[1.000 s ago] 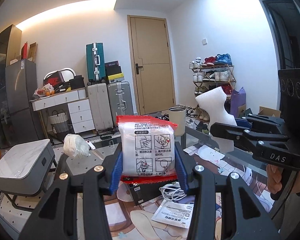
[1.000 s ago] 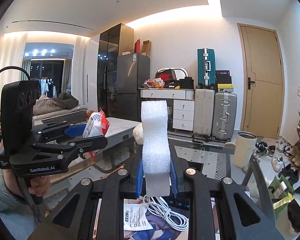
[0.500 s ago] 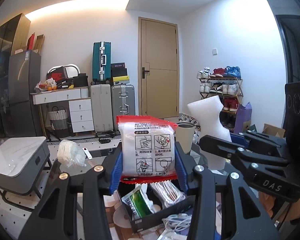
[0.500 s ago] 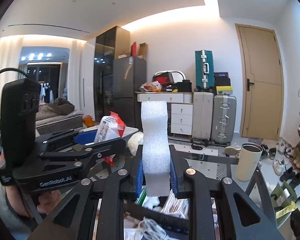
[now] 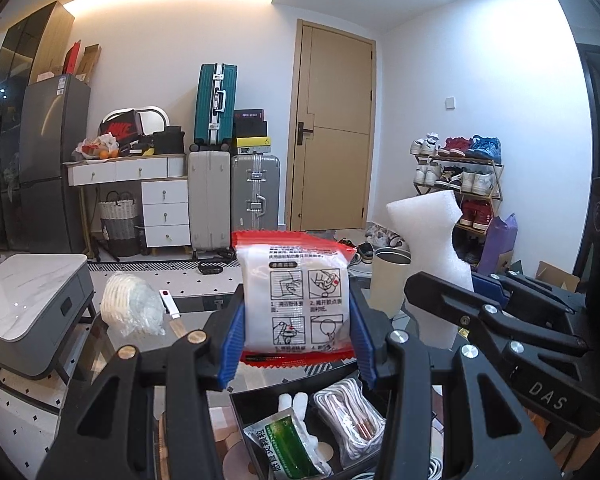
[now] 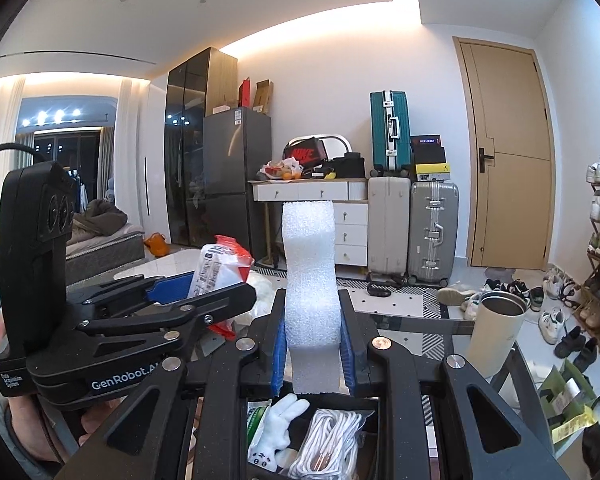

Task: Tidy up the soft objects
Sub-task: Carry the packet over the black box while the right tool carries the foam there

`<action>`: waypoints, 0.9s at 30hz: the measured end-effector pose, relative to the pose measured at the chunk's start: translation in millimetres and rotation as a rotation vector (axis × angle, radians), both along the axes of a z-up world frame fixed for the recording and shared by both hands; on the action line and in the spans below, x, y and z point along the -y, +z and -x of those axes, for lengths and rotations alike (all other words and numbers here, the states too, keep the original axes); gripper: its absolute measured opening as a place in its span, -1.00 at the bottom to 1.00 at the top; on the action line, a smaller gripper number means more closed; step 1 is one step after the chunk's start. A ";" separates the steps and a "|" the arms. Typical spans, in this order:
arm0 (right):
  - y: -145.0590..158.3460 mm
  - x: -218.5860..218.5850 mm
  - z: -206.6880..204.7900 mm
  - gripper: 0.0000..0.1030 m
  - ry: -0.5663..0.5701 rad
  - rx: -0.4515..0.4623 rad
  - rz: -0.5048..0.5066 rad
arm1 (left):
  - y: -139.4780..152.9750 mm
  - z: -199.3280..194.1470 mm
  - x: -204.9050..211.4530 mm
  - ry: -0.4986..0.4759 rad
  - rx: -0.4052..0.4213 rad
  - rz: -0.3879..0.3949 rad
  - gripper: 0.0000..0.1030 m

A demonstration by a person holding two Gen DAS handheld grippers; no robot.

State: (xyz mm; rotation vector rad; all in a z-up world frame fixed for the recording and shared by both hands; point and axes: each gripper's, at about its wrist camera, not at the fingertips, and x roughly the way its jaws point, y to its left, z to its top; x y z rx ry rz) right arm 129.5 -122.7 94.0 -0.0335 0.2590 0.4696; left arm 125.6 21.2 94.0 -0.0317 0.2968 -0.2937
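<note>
My left gripper [image 5: 296, 344] is shut on a white packet with red edges and printed instruction pictures [image 5: 296, 300], held upright. My right gripper [image 6: 312, 352] is shut on a wavy white foam strip [image 6: 309, 276], also upright. Both hang side by side over a black box [image 5: 260, 390] on the glass table. The box holds a green packet [image 5: 288, 448], a bagged white cable bundle [image 5: 348, 412] and a small white plush toy [image 6: 276, 420]. The right wrist view shows the left gripper [image 6: 220, 284] with its packet [image 6: 220, 260] at the left. The foam [image 5: 428, 248] shows at the right of the left wrist view.
A cream tumbler [image 6: 496, 332] stands on the glass table to the right. A clear bag of white items [image 5: 128, 308] and a small white stick [image 5: 168, 300] lie at the table's far left. A grey side table [image 5: 28, 304] stands beyond. A hand [image 6: 32, 432] holds the left gripper.
Both grippers have travelled across the table together, still holding the packet and the foam. The black box with its contents has come into view beneath them, and loose papers have left view.
</note>
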 end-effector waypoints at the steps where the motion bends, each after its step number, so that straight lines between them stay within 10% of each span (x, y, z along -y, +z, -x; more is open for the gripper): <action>1: -0.9 -0.6 0.9 -0.57 0.002 -0.002 0.002 | -0.6 0.1 -1.3 0.003 0.000 -0.001 -0.11; 12: -6.1 -0.7 -21.5 -0.57 -0.006 -0.097 0.021 | -4.5 -10.5 -3.4 0.002 -0.062 0.002 -0.11; 27: -52.3 1.8 -72.0 -0.57 -0.025 -0.405 0.073 | -47.4 -52.9 4.5 -0.004 -0.368 -0.040 -0.11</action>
